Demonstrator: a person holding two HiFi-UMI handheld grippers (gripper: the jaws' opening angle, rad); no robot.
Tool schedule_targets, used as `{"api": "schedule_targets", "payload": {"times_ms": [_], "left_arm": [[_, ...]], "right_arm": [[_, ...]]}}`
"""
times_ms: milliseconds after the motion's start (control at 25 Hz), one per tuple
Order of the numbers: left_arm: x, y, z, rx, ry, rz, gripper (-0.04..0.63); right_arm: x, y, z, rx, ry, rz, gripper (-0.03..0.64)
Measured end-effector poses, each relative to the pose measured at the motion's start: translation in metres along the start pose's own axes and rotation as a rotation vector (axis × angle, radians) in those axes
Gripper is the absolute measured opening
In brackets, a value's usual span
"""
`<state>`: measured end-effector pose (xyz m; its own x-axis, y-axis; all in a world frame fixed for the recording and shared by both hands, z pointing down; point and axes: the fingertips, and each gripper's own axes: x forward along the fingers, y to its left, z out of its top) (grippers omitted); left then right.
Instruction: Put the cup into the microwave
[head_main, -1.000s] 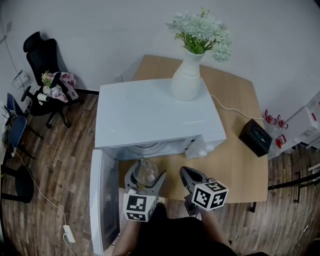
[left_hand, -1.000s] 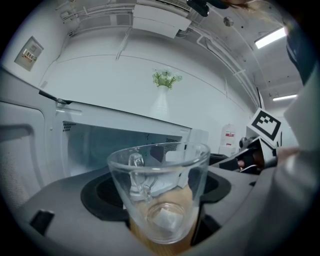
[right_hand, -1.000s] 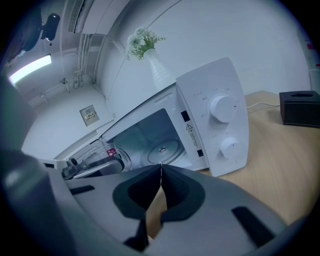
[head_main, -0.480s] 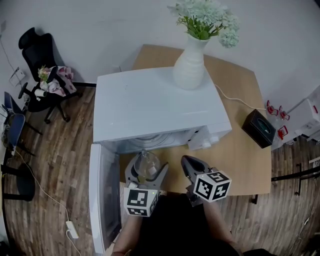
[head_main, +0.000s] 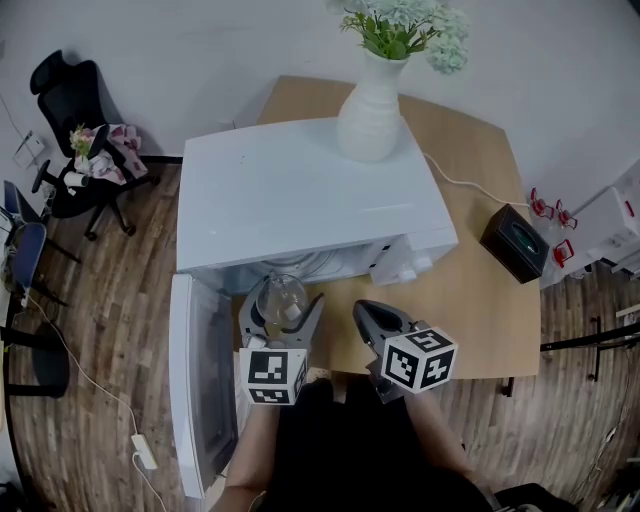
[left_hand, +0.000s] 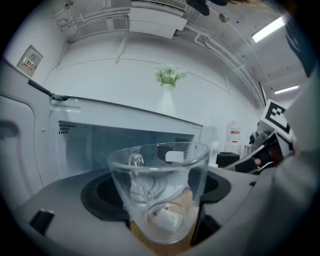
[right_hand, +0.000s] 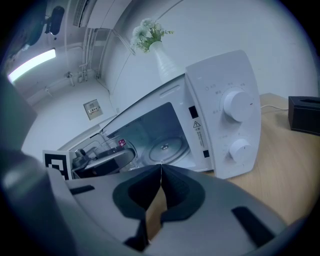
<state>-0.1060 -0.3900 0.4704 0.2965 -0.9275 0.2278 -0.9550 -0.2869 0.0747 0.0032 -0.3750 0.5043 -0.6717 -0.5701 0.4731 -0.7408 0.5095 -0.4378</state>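
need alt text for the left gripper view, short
A clear glass cup sits gripped between the jaws of the left gripper, facing the open cavity of a white microwave. A white vase of flowers stands on top of it; the right gripper shows at the right edge.

Grey left claw (head_main: 280, 312) and right claw (head_main: 362, 310) bear black-and-white marker cubes (head_main: 274, 375); black clothing (head_main: 350, 450).

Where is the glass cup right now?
In the head view the glass cup sits at the left, held in the left tongs, just in front of the open microwave.
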Motion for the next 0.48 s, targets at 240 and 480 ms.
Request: {"api": "schedule_targets", "payload": {"times_ms": [240,480], "left_arm": [[0.014,0.01,0.001,0.046,-0.022,-0.007,0.397],[0.031,0.023,-0.001,0.063,-0.03,0.012,0.397]], "right_arm": [[0.004,0.006,-0.008,-0.009,0.03,0.017,-0.006],[0.006,0.008,-0.018,-0.018,0.061,0.016,-0.006]]}}
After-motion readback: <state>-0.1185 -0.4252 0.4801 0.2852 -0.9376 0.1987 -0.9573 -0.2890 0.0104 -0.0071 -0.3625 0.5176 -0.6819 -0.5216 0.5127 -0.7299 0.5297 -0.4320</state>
